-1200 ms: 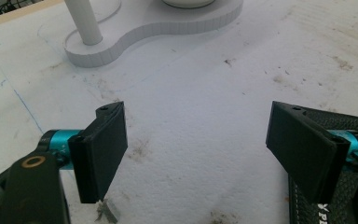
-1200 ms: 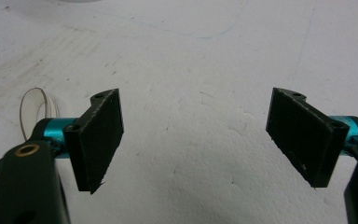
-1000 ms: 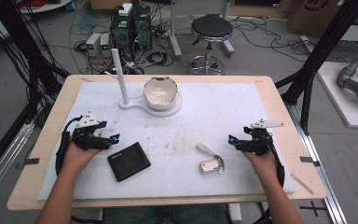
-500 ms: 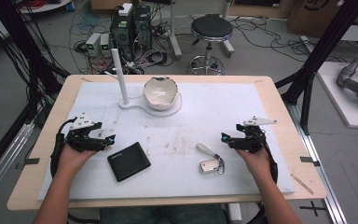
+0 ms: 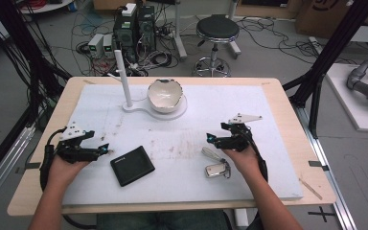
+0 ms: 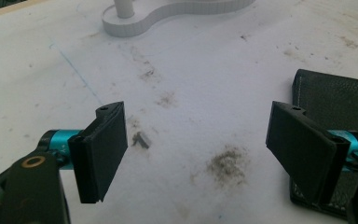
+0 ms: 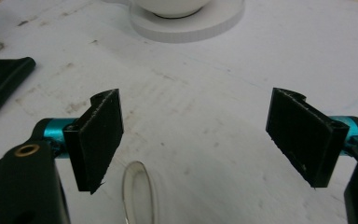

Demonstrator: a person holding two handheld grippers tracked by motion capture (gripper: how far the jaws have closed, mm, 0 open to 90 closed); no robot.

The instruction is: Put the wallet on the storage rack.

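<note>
Left gripper (image 5: 103, 149): jaws wide, empty, aimed at the black wallet (image 5: 132, 166) just beside it.
Right gripper (image 5: 212, 139): wide, empty, above the key fob (image 5: 217, 169).
Bowl (image 5: 164, 96): on its stand, far side of the counter (image 5: 278, 91).

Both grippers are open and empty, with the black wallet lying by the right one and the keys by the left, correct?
Swapped. The high view shows the black wallet beside the left gripper and the keys by the right gripper. Both are open and empty.

Lab; floor cables (image 5: 100, 28), PC towers (image 5: 135, 29), black rig frame (image 5: 333, 45).
</note>
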